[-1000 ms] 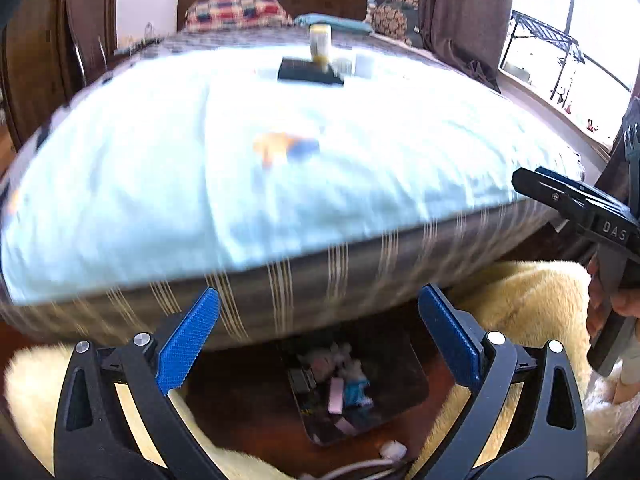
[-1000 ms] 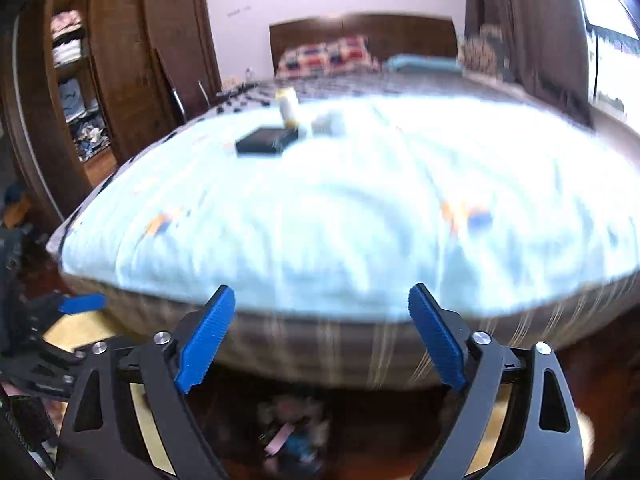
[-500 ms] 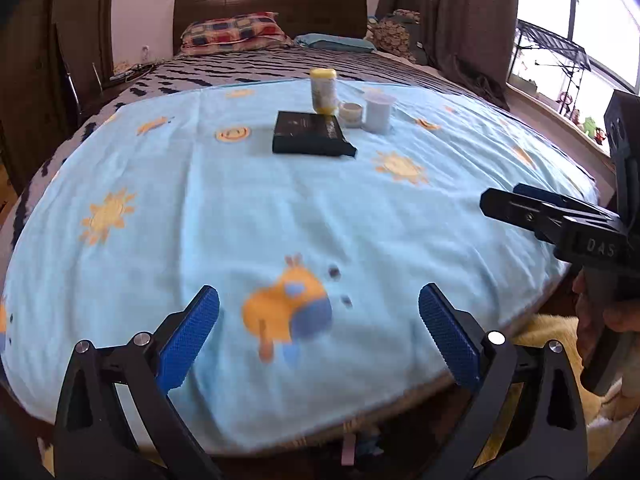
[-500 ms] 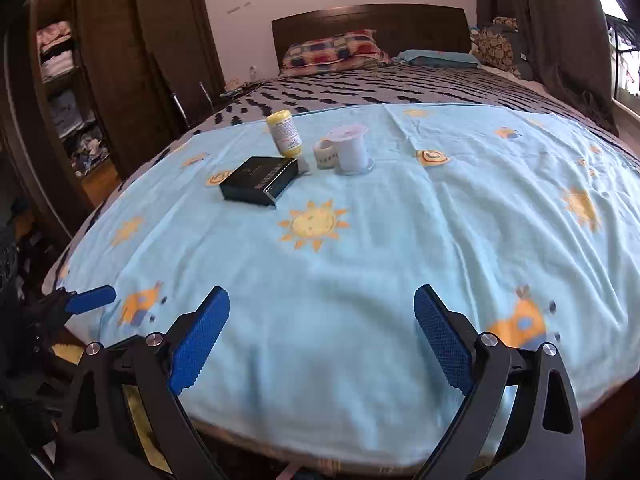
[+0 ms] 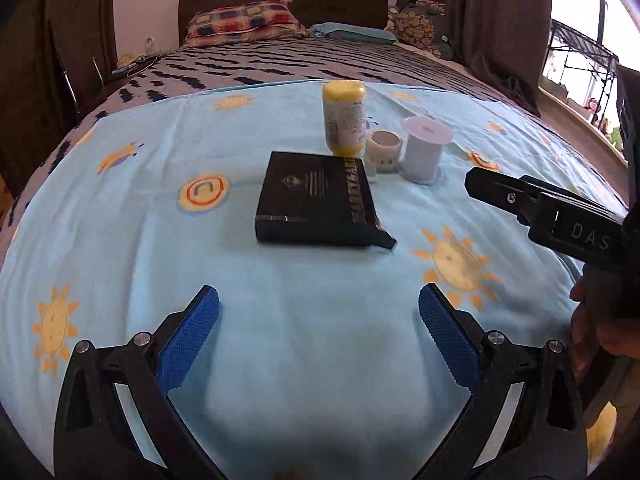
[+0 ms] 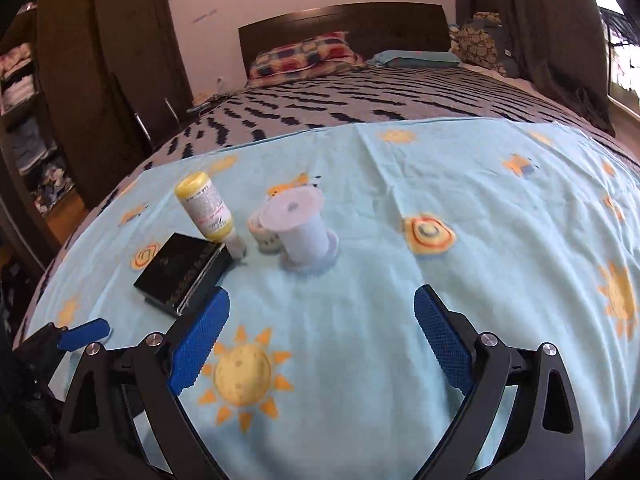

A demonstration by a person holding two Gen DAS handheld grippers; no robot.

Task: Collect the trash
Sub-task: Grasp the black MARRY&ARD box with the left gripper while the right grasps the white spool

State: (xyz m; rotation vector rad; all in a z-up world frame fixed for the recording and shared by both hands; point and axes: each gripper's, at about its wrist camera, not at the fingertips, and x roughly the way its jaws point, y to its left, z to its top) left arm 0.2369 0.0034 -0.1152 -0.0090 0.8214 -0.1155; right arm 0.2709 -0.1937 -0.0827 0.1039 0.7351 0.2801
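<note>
A flat black box (image 5: 320, 198) (image 6: 184, 274) lies on the light blue sun-print sheet (image 5: 120, 248). Behind it a yellow bottle (image 5: 344, 118) (image 6: 206, 206) stands upside down on its cap, next to a small paper cup (image 5: 383, 150) (image 6: 264, 236) and an upturned white plastic cup (image 5: 424, 148) (image 6: 300, 228). My left gripper (image 5: 318, 340) is open and empty, just short of the box. My right gripper (image 6: 322, 344) is open and empty, a little before the white cup. The right gripper's body (image 5: 560, 220) shows at the left view's right edge.
The sheet covers the foot of a bed with a dark patterned blanket (image 6: 360, 96), pillows (image 5: 244, 20) and a wooden headboard (image 6: 340, 24). Dark wardrobes (image 6: 100, 72) stand at the left. Curtains (image 5: 472, 20) and a window are at the right.
Both grippers have risen from below the bed's edge and moved forward over the sheet toward the box, bottle and cups. Both stay open.
</note>
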